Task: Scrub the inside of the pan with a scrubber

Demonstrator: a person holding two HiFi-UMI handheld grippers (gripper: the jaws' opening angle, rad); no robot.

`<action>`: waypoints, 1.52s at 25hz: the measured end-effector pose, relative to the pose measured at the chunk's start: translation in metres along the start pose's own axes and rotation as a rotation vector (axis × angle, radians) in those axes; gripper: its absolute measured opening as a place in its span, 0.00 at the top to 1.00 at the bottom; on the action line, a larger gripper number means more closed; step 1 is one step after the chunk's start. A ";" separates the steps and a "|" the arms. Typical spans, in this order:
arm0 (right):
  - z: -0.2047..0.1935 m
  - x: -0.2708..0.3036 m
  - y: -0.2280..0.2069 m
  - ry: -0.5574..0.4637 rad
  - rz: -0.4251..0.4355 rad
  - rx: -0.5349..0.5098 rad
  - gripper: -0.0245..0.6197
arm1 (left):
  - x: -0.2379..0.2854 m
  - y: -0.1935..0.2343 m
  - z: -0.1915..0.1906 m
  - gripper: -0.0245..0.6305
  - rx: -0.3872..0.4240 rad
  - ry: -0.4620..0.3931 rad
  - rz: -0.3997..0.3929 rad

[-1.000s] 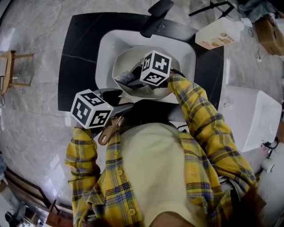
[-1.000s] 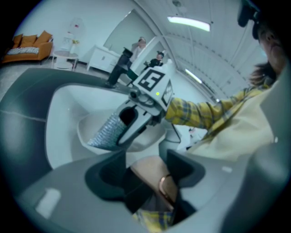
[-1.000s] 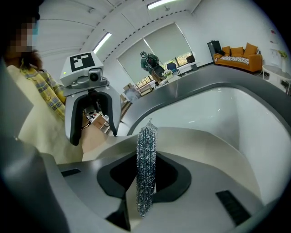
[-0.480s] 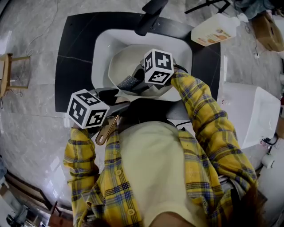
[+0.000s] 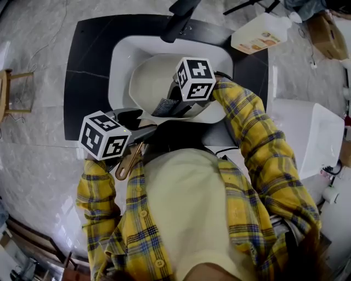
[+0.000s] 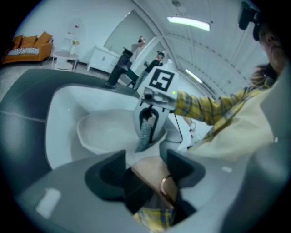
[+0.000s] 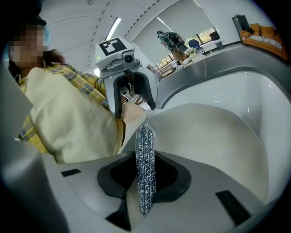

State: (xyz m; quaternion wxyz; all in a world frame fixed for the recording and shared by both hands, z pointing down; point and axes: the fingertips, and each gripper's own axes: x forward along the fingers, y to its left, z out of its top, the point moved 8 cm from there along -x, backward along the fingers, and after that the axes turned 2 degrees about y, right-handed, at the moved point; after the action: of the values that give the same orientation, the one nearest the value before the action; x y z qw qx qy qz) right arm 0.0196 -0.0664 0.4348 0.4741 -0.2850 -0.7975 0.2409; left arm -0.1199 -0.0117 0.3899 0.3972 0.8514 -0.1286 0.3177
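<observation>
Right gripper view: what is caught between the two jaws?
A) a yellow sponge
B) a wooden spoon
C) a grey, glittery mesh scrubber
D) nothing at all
C: in the right gripper view the right gripper has its jaws closed on a grey mesh scrubber, which stands on edge between them and sticks out towards the white pan.

There were two grippers, the left gripper point(image 6: 145, 170) and the right gripper point(image 7: 145, 175). There was one pan point(image 5: 148, 82), one scrubber point(image 7: 146, 154), one sink point(image 5: 123, 55), one tap point(image 5: 178, 16), one bottle point(image 5: 258, 32) and one stool point(image 5: 13, 90).
</observation>
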 end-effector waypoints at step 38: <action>-0.059 -0.020 -0.032 0.499 -0.385 -0.126 0.83 | -0.001 -0.001 -0.002 0.53 -0.017 -0.042 -0.008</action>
State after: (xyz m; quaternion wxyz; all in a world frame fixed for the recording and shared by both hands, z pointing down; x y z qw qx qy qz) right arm 0.0725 -0.0964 0.4693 0.6733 -0.2081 -0.7092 0.0198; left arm -0.1214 -0.0102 0.3896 0.4028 0.8549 -0.1364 0.2971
